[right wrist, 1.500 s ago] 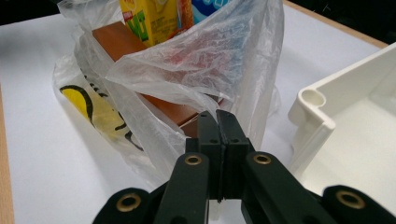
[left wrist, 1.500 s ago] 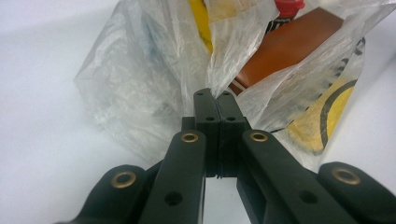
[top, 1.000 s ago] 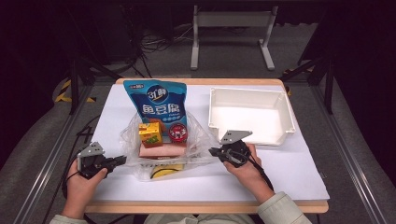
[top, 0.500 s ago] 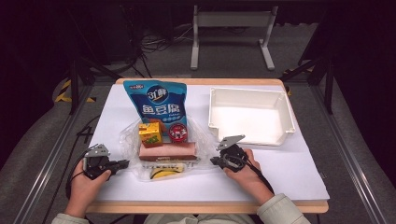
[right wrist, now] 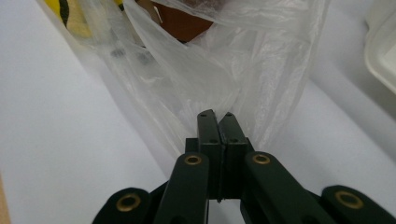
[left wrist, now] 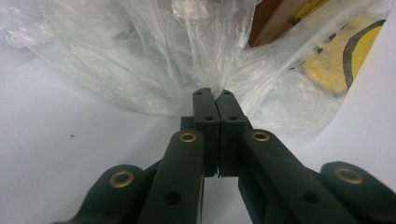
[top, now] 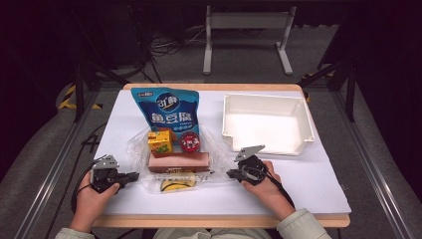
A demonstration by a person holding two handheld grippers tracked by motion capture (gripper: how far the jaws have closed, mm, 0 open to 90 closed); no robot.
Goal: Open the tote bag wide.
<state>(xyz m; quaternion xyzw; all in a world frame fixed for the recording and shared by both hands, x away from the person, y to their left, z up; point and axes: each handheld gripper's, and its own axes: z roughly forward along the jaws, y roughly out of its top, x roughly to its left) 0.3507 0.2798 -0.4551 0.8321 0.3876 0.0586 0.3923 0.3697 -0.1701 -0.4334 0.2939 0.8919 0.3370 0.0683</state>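
Lying lengthwise left to right across the near tabletop (top: 318,199), the clear plastic bag (top: 171,169) spans between both hands: left claw (left wrist: 214,94) and right claw (right wrist: 216,115) each pinched shut on an end.

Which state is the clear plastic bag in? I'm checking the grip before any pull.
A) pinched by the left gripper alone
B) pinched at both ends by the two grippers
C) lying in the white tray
B: the left gripper and the right gripper each have their jaws shut on the clear plastic bag.
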